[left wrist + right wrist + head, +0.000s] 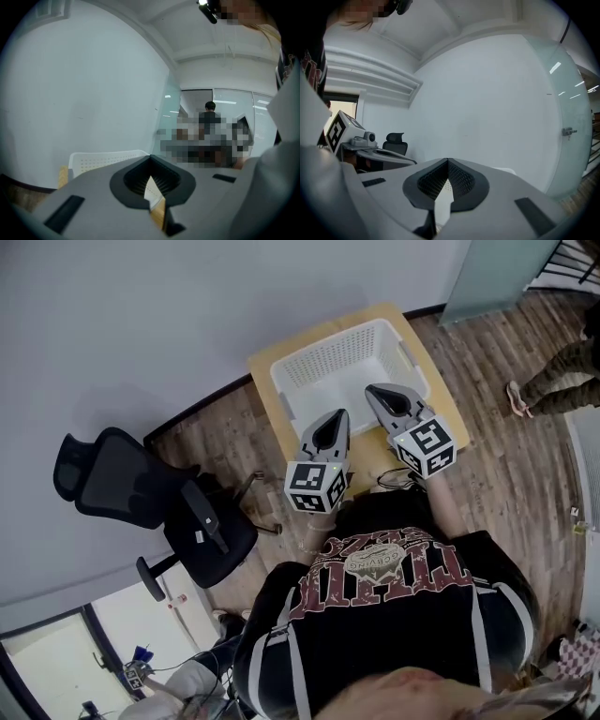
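the pale wall (187,315) fills the far left of the head view, and wood-plank floor (506,474) runs along the right. a black office chair (159,502) stands on the left, well apart from the table, and it shows again far off in the right gripper view (395,140). at the far right edge another person's legs (562,371) stand on the floor.

ahead of me is a small light-wood table (267,371) set against the wall. a white perforated basket (337,357) sits on it and covers most of its top.

i hold both grippers side by side at the basket's near rim, pointing away from me. my left gripper (337,416) hangs over the near left part of the rim. in its own view (150,158) the jaws are closed, tips meeting, nothing gripped, and the basket's white wall (103,159) shows just beyond. my right gripper (371,390) reaches a little farther, over the basket's inside. its jaws (448,160) are pressed together at the tips too, and they clasp nothing.
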A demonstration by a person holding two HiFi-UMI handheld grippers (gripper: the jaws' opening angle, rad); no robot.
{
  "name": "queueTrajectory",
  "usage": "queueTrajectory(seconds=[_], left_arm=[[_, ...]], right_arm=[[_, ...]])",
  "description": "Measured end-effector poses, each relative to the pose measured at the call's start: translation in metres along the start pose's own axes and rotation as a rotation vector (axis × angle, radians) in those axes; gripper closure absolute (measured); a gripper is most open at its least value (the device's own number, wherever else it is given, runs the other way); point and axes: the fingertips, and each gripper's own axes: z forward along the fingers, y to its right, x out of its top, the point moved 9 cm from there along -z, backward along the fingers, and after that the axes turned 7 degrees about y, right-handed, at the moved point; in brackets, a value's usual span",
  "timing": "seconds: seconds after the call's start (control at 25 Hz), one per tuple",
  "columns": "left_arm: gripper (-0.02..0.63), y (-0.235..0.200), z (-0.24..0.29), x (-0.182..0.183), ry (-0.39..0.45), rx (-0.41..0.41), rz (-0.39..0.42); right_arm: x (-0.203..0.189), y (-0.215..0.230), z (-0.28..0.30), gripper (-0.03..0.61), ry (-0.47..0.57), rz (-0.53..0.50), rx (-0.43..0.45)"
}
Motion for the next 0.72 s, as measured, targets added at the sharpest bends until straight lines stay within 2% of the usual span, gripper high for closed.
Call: queueTrajectory(seconds=[0.72], left_arm=[[0.566,-0.0075,-0.0024,0.0016,-0.002,-0.009,0.002]], right_arm=[[-0.0017,-0.0030,0.0033,0.561,-0.014,-0.008,-0.014]])
